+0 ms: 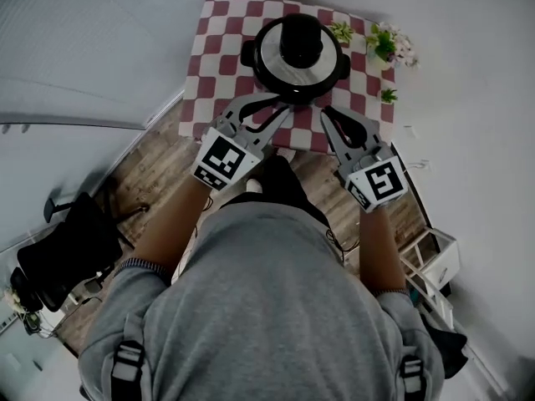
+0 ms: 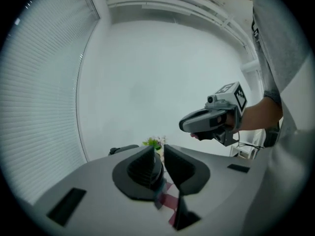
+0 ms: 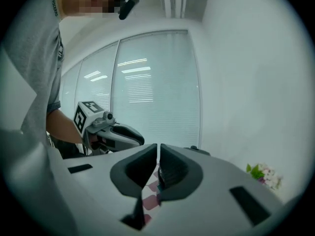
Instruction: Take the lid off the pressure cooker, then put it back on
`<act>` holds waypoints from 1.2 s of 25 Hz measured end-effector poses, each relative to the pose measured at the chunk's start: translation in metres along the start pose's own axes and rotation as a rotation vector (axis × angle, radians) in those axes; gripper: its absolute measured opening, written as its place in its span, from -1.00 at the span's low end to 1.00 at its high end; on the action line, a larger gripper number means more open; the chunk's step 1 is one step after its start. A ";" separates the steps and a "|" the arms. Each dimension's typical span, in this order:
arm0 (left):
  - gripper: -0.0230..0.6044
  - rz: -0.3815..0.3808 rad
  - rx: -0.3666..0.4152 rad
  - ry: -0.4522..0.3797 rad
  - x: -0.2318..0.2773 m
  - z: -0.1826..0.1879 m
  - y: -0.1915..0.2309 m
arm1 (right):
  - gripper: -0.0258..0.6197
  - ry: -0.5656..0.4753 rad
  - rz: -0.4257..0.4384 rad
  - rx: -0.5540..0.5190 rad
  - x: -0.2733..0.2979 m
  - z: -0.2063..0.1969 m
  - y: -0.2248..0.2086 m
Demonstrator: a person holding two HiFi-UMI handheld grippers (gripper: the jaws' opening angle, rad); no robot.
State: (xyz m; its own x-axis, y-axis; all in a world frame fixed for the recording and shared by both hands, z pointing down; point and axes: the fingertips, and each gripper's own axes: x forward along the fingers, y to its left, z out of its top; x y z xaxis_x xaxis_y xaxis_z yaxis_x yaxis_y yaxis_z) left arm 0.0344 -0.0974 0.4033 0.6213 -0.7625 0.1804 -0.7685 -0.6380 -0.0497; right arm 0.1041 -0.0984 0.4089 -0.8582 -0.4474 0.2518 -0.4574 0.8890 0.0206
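Note:
The pressure cooker (image 1: 333, 75) stands on a red-and-white checked table (image 1: 209, 65). Its silver lid (image 1: 272, 57) with a black knob (image 1: 301, 38) sits on it. My left gripper (image 1: 282, 112) hovers just in front of the cooker's near left side. Its jaws are a slim gap apart (image 2: 160, 150) with nothing between them. My right gripper (image 1: 328, 112) hangs by the near right side, its jaws almost touching (image 3: 158, 149) and empty. Neither gripper touches the cooker. Each gripper view shows the other gripper in the air, the right one (image 2: 184, 124) and the left one (image 3: 140, 140).
A small bunch of flowers (image 1: 389, 44) and little green plants (image 1: 341, 32) sit at the table's far right. A black chair (image 1: 71, 241) stands on the wood floor at the left. A white shelf unit (image 1: 435, 261) is at the right. Walls and blinds surround the table.

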 end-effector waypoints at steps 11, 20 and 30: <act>-0.87 0.037 -0.016 -0.211 -0.064 0.030 -0.065 | -0.90 -0.134 -0.123 -0.041 -0.064 0.015 0.066; -0.87 0.042 0.005 -0.223 -0.082 0.036 -0.078 | -0.90 -0.121 -0.096 -0.069 -0.076 0.017 0.084; -0.87 0.033 0.033 -0.199 -0.083 0.034 -0.079 | -0.90 -0.157 -0.082 -0.062 -0.071 0.023 0.087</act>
State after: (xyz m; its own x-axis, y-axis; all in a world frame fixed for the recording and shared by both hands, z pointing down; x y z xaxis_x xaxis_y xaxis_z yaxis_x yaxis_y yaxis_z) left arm 0.0487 0.0123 0.3591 0.6162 -0.7873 -0.0199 -0.7857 -0.6127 -0.0854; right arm 0.1196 0.0081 0.3702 -0.8467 -0.5239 0.0931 -0.5161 0.8511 0.0961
